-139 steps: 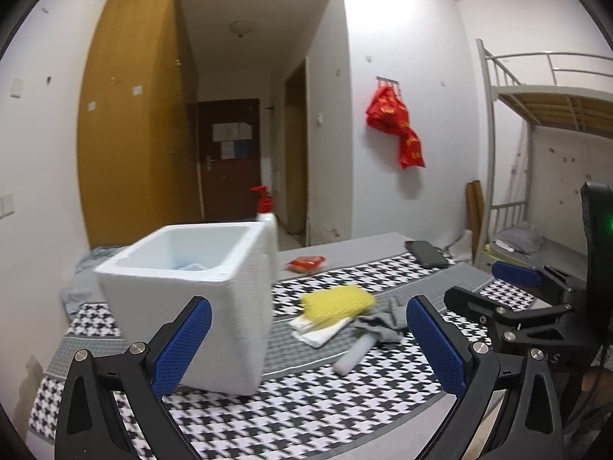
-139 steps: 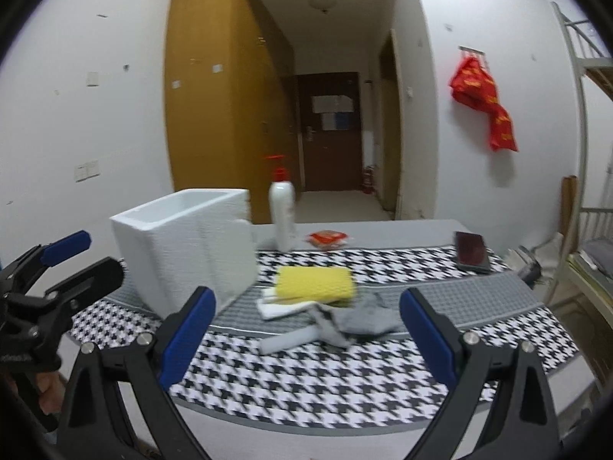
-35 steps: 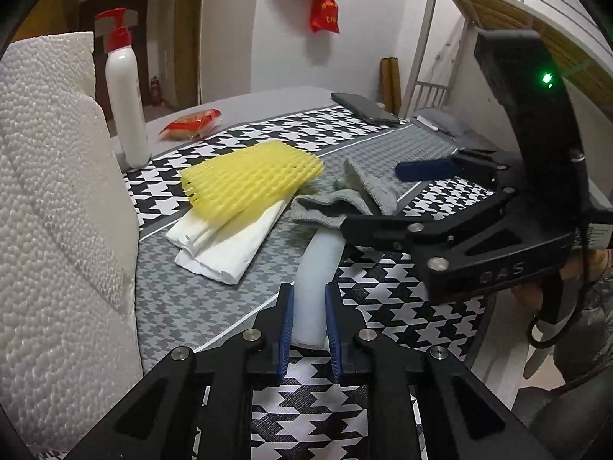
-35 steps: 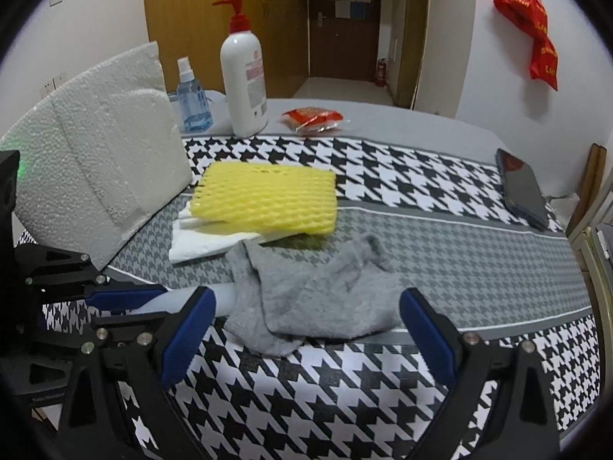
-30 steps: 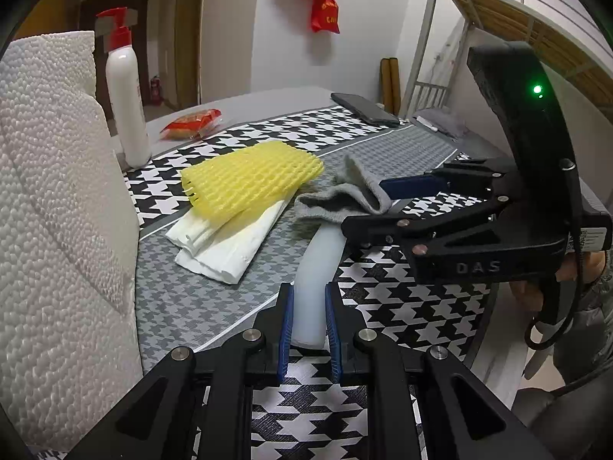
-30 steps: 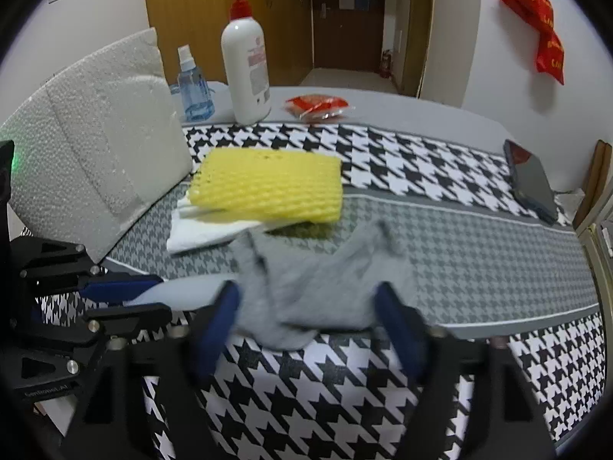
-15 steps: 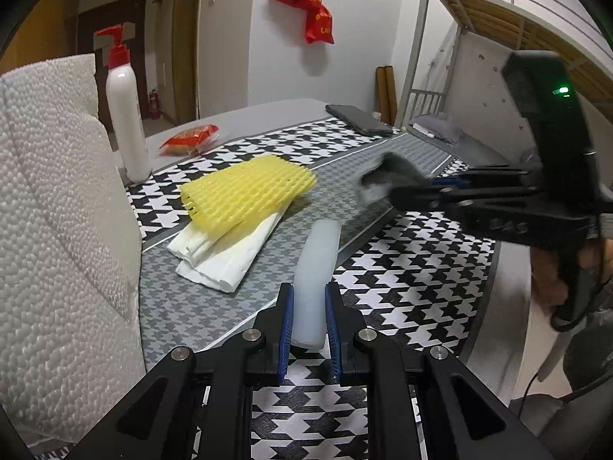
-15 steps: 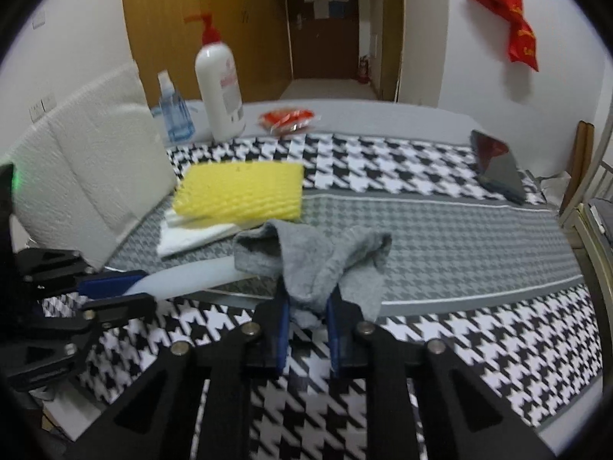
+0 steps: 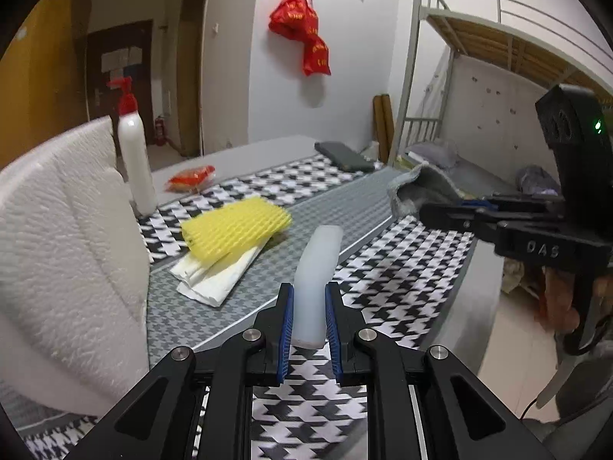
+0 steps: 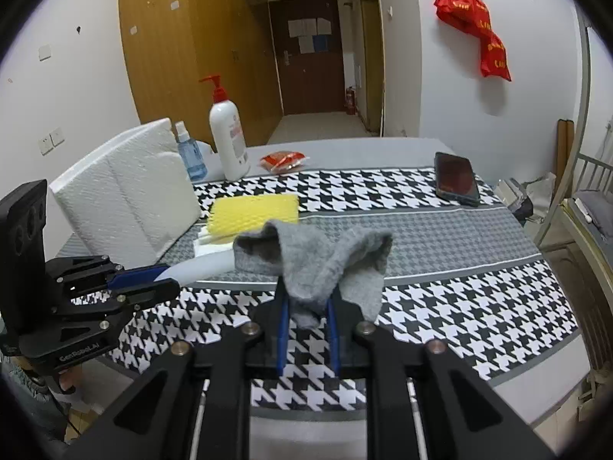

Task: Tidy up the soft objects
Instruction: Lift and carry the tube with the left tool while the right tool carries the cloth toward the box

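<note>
My left gripper is shut on a white foam strip and holds it above the houndstooth table; the strip also shows in the right wrist view. My right gripper is shut on a grey sock, lifted off the table; the sock also shows in the left wrist view. A yellow foam net lies on folded white sheets at mid table. A white foam box stands at the left.
A white pump bottle, a small blue spray bottle and a red packet stand at the back of the table. A dark phone lies at the back right. A bunk bed is at the right.
My right gripper closed on the grey sock and lifted it off the table. My left gripper stayed shut on the foam strip and raised it slightly.
</note>
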Demonstrator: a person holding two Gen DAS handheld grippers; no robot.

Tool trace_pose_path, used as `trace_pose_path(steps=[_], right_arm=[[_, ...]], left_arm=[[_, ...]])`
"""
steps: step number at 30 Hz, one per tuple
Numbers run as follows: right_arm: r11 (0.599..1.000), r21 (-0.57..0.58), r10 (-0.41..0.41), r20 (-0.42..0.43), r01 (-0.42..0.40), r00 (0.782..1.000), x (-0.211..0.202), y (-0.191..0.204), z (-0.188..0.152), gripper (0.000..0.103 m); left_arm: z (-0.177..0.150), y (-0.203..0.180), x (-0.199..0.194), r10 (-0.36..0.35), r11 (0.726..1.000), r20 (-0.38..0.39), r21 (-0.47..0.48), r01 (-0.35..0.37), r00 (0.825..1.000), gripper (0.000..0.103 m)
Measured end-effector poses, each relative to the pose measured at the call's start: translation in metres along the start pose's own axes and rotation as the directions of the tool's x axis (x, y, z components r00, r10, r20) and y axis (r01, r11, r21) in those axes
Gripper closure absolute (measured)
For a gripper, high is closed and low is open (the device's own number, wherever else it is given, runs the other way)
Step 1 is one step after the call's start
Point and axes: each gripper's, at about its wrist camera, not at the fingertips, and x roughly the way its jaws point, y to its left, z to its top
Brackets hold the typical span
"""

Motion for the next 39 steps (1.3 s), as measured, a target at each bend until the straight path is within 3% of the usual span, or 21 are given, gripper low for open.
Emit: trace_pose_path(steps=[8,18,39], right_arm=[[0.999,-0.026,0.037,0.058,-0.036,0.998,-0.02,0.009,0.002,0.083],[0.995,-0.058,0.086,0.114,-0.08,0.99,-0.041,0.023,0.01,0.083],[0.978,-0.148,0.177,0.191,-0.15,0.966,-0.056,0.06,0.038,0.083]], left_arm=[[0.012,-0.014,-0.034,0.063,0.998,0.05,0.012,-0.064,0.997,0.085],[0.027,-0.011,-0.077,0.151,0.988,0.136,-0.037,-0.148,0.979,0.085],[0.039,0.013,-0.141,0.356,0.934,0.24,-0.106,-0.34,0.903,0.085]])
